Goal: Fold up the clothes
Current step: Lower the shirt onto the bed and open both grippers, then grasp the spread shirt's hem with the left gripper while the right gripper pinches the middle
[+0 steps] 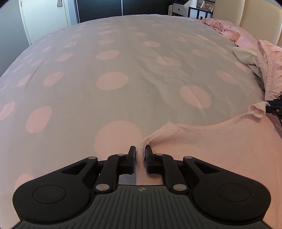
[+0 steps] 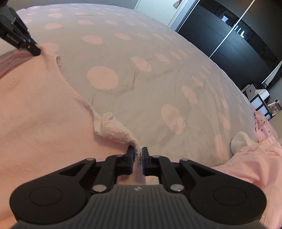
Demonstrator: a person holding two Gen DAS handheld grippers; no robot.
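A pale pink garment (image 1: 211, 146) with a lace-trimmed edge lies on the bed, stretched between my two grippers. My left gripper (image 1: 140, 149) is shut on one lace corner of it. My right gripper (image 2: 138, 151) is shut on the other lace corner (image 2: 116, 126). In the right wrist view the garment (image 2: 35, 105) spreads to the left, and the left gripper (image 2: 36, 51) shows at the top left holding its far corner. The right gripper's black fingers (image 1: 275, 107) show at the right edge of the left wrist view.
The bed has a grey cover with pink dots (image 1: 112, 81). A heap of pink and white clothes (image 1: 253, 58) lies at the bed's right side, also seen in the right wrist view (image 2: 255, 151). Dark wardrobe doors (image 2: 238, 40) and a nightstand (image 1: 192, 10) stand beyond the bed.
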